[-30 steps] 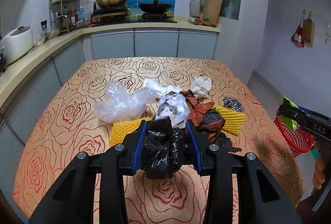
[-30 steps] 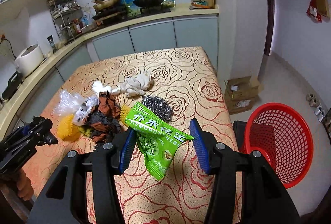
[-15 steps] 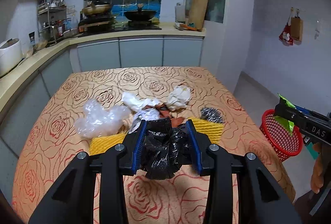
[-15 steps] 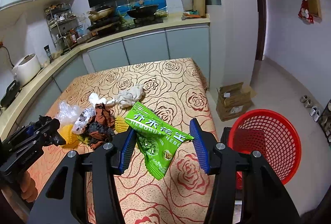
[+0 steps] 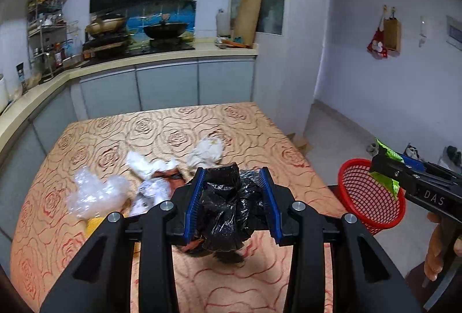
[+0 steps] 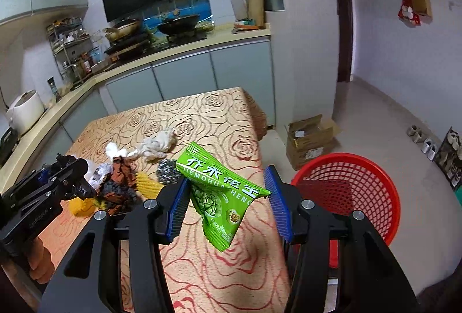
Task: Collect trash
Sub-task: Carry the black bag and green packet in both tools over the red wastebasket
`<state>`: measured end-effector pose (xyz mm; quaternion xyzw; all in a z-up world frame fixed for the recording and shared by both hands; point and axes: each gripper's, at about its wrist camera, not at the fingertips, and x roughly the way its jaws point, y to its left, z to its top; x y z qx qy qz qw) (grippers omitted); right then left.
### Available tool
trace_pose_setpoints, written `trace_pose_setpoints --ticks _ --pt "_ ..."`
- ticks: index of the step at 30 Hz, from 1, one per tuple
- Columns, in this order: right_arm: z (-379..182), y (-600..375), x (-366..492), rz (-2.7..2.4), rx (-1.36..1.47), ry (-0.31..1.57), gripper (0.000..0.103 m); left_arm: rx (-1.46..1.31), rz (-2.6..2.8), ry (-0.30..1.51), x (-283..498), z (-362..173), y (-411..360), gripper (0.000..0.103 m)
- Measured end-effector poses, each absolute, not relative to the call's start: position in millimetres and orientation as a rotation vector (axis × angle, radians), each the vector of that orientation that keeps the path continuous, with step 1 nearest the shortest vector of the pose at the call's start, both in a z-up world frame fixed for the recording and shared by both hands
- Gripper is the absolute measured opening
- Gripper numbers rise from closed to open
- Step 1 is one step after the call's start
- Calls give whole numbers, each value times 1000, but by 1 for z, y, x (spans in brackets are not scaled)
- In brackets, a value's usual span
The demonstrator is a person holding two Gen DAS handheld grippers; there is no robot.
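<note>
While both grippers hang above the rose-print table point(image 6: 219, 110), each has a piece of trash clamped. Left gripper point(image 5: 233, 204): blue pads clenched on a crumpled black plastic bag point(image 5: 228, 214), which bulges out above and below the jaws, clear of the tabletop. Right gripper point(image 6: 228, 198): jaws stand fairly wide, but a green snack packet point(image 6: 219, 197) is wedged corner to corner betw. the pads; its lower end hangs free below them.

Rest of the trash sits in a loose pile on the table. In the right wrist view, at abt 10 o'clock from the packet: white tissue wads point(image 6: 156, 144), brown-orange wrapper scraps point(image 6: 121, 171), a yellow foam net point(image 6: 147, 183) and a grey steel-wool scrubber point(image 6: 167, 172) just beside the packet's top edge. In the left wrist view a clear plastic bag point(image 5: 95, 193) lies at 9 o'clock from the black bag, near the tissues.

Red mesh basket point(image 6: 355, 191) stands on the floor off the table's corner, at 3 o'clock from the right gripper in its own view. Left wrist view puts that gripper's tip and the packet over the basket's near rim, at 3 o'clock from the black bag. A cardboard box point(image 6: 313, 136) sits on the floor beyond the basket, by the cabinet end.
</note>
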<state>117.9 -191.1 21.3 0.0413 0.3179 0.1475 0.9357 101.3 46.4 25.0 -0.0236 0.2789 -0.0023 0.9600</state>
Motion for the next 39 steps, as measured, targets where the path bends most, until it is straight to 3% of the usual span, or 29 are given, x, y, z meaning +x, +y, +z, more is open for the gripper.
trace_pose_setpoints --ticks 28,39 --pt "14 -298 139 68 169 642 50 9 -286 569 173 25 -78 37" --pt "-6 -331 149 -13 193 690 50 -16 -401 642 206 2 -118 37"
